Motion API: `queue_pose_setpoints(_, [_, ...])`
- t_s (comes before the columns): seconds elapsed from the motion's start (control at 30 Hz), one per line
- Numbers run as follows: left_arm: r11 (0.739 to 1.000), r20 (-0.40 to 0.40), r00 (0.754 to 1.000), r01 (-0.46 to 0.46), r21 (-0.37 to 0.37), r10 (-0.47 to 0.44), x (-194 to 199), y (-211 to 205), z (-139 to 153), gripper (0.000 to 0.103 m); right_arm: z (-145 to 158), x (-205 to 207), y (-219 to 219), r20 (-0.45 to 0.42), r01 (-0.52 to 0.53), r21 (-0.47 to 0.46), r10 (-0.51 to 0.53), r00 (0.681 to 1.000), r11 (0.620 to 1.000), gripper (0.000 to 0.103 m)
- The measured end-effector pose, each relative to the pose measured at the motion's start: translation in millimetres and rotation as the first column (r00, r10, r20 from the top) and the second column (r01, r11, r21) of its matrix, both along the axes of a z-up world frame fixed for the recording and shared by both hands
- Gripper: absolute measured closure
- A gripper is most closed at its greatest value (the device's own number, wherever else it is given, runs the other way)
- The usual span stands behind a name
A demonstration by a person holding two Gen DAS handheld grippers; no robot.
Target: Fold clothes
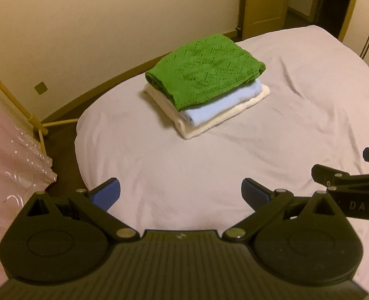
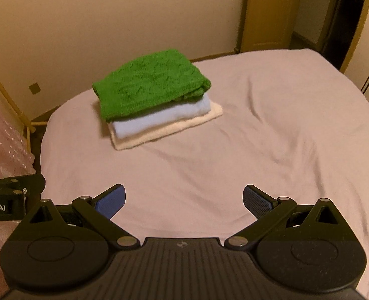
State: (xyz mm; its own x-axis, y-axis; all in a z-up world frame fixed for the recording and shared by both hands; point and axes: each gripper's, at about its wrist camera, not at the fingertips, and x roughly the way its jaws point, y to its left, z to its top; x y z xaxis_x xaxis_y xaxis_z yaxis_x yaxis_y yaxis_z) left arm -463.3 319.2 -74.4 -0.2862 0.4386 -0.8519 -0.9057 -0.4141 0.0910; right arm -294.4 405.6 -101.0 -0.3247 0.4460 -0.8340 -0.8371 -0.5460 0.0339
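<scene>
A stack of three folded clothes lies on the bed: a green knit (image 1: 204, 70) (image 2: 149, 87) on top, a light blue garment (image 1: 222, 107) (image 2: 159, 120) under it, and a cream one (image 1: 224, 117) (image 2: 167, 131) at the bottom. My left gripper (image 1: 180, 196) is open and empty, held above the sheet well short of the stack. My right gripper (image 2: 184, 202) is open and empty too, beside the left one, with the stack ahead and to its left. Part of the right gripper (image 1: 347, 187) shows at the right of the left wrist view, and part of the left gripper (image 2: 9, 195) at the left of the right wrist view.
The bed with its pale wrinkled sheet (image 1: 284, 150) (image 2: 259, 150) fills both views. A cream wall (image 1: 84, 25) and a wooden door (image 1: 264, 2) stand behind. A wooden rack (image 1: 34, 120) with clear plastic wrap (image 1: 14, 155) stands at the left of the bed.
</scene>
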Motion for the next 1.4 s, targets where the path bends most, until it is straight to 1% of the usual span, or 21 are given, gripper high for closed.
queue_pose_setpoints(0.17, [0.999, 0.011, 1.000, -0.025, -0.024, 0.025, 5.7, 3.9, -10.3, 0.001, -10.2, 4.3, 10.1, 0.016, -0.016, -0.029, 0.017, 1.000, 0.999, 0.000])
queue_pose_setpoints(0.43, [0.999, 0.012, 0.999, -0.034, -0.036, 0.035, 15.8, 19.0, -14.1, 0.001, -16.9, 9.1, 25.0, 0.014, -0.039, -0.054, 0.040, 0.999, 0.998, 0.000])
queue_pose_setpoints(0.83, [0.996, 0.019, 0.999, -0.044, -0.074, 0.045, 21.0, 44.0, -28.2, 0.001, -33.7, 16.8, 57.6, 0.020, -0.033, -0.086, 0.034, 0.999, 0.996, 0.000])
queue_pose_setpoints(1.07, [0.995, 0.013, 0.999, -0.048, -0.083, 0.049, 20.8, 56.3, -33.3, 0.001, -42.3, 21.8, 72.6, 0.001, -0.013, -0.113, 0.013, 1.000, 0.993, 0.000])
queue_pose_setpoints(1.4, [0.995, 0.013, 0.999, -0.048, -0.090, 0.049, 21.0, 73.6, -39.4, 0.001, -45.2, 19.4, 88.1, -0.008, -0.017, -0.121, 0.016, 1.000, 0.993, 0.000])
